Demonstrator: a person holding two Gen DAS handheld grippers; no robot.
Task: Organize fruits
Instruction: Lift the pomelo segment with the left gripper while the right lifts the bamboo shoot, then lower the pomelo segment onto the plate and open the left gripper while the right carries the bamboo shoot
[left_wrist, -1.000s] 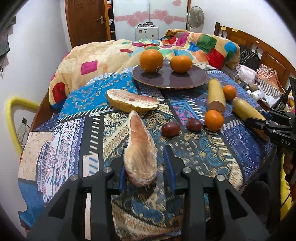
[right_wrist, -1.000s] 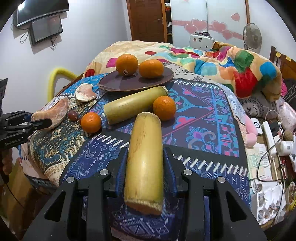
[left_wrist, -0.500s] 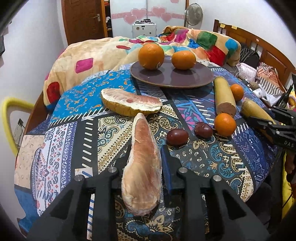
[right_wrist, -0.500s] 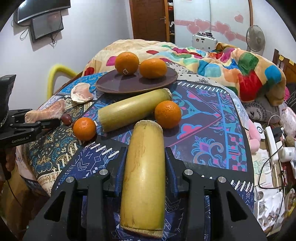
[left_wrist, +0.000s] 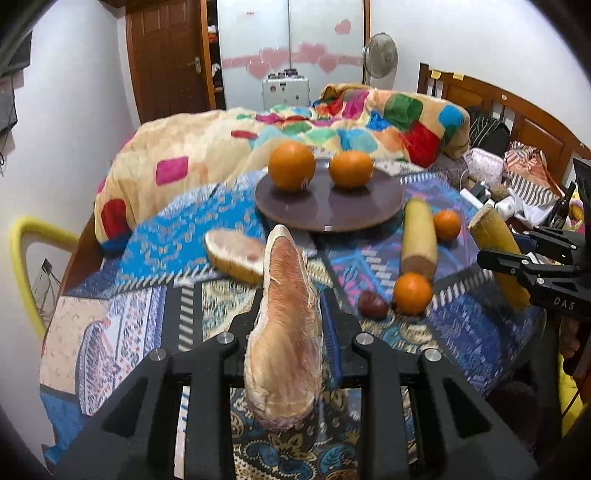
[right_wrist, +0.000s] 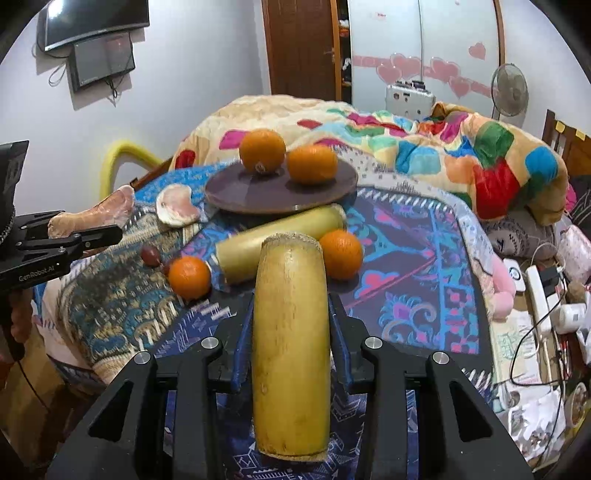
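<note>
I see even, bright indoor light with soft shadows under the fruit. My fisheye views bend and darken at the corners, slightly blurred.

fan (left_wrist: 380, 50) bk wall | patchwork blanket (left_wrist: 354, 122) on bed | TV (right_wrist: 96, 16) up left | wood door (left_wrist: 166, 59)

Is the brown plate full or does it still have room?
Room left: the brown plate holds only two oranges.

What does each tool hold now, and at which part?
Left tool holds the pomelo segment by its sides; right tool holds the yellow cane piece by its middle.
</note>
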